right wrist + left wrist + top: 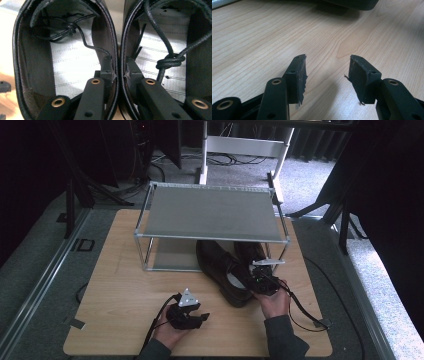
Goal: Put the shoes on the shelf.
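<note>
Gripping both shoes at once, the right gripper has one jaw inside each shoe, and the two touching inner walls are pinched between the jaws. In the right gripper view the left shoe and the right shoe stand side by side, openings toward the camera. Pale striped insoles and loose black laces show inside each one, the lace in the right shoe tied in a knot.

From the high view the pair of dark shoes rests on the wooden table, at its right half. The toes reach under the metal rack, near its lower shelf; the heels point toward the person. The right gripper sits at the heel end, held by the right hand, with its cable trailing across the table to the right edge.

The left gripper lies low over the bare table, well apart from the shoes and to their left, held by the left hand. In the left gripper view the left gripper has its jaws spread wide with only wood grain between them, holding nothing. Worn padding shows on one jaw's pad. A dark shape at the top edge of that view is too cropped to identify.

The rack's upper shelf carries nothing visible.
</note>
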A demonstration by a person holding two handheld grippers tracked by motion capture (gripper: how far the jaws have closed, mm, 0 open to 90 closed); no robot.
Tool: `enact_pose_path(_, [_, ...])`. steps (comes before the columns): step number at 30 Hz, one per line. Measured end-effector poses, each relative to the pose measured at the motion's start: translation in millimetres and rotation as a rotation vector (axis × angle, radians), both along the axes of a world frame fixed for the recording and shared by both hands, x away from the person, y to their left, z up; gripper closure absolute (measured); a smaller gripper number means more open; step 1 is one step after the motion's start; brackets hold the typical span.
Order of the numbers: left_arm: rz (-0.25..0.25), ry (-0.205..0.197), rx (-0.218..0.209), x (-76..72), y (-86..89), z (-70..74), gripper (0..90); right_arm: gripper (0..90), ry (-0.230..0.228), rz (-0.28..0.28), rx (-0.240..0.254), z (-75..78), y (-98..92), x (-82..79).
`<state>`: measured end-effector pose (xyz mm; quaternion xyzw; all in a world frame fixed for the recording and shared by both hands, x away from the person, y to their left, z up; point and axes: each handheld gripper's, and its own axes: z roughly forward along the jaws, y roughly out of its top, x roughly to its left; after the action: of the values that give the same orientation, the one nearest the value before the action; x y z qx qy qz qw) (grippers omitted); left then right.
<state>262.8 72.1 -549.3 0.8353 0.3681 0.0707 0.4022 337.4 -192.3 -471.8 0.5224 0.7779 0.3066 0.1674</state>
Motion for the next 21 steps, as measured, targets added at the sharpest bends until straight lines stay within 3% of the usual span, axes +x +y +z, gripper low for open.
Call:
enact_pose_path(15, [0.016,-0.008,0.005,1.6,1.9,1.6,48.8,80.2,-0.063,-0.054,0.047,-0.3,9.8,8.6])
enact_pose_path(21, [0.05,-0.03,0.0,11.3,7.0,10.8,48.7,80.2,-0.081,-0.074,0.053,-3.1,12.1,9.7])
